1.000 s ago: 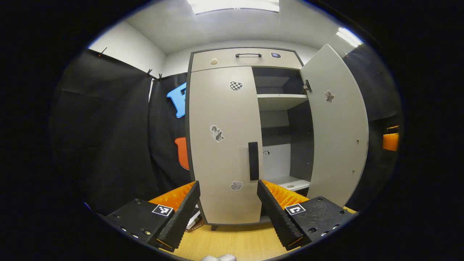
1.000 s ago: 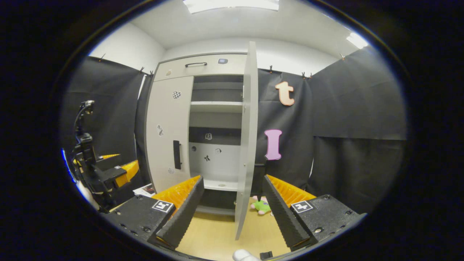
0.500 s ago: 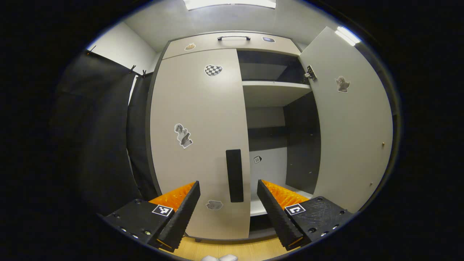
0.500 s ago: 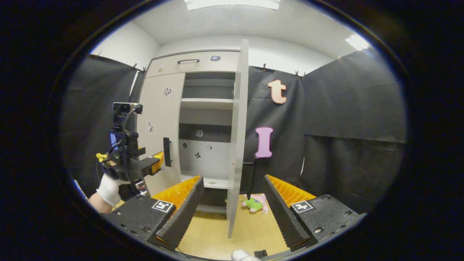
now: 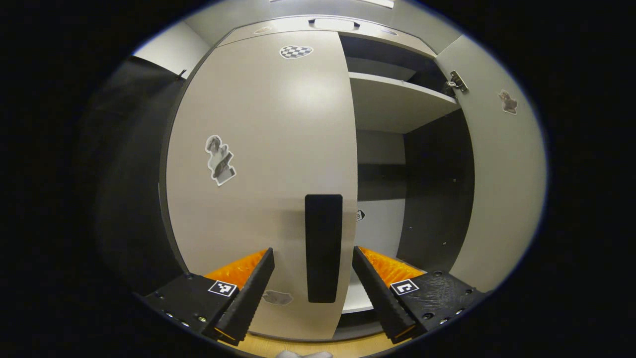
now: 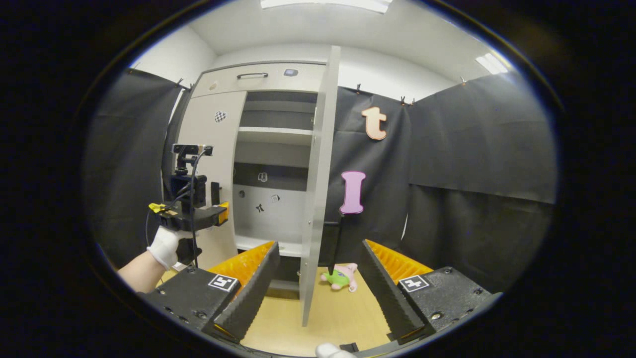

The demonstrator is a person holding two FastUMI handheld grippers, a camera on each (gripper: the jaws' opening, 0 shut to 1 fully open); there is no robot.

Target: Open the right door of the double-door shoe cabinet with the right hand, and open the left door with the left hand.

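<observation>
Left claw point(image 5: 313, 271) gaping, holding nothing, straddling the left door's handle point(image 5: 323, 247).
Take that rigid handle mid-length; stiff hinged left door point(image 5: 263, 164) should swing lightly. Right claw point(image 6: 318, 271) open, empty.

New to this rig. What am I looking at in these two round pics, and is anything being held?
No robot here: a person carries a two-finger claw in each hand, and a fisheye camera rides on each, looking along its fingers.

Left gripper view: the left claw is open, right in front of the closed left door, its fingers either side of the black handle without gripping it.

Right gripper view: the right claw is open and holds nothing, farther back. The right door already stands open, showing shelves. The gloved hand with the left claw shows by the left door. A plush toy lies on the floor.
</observation>
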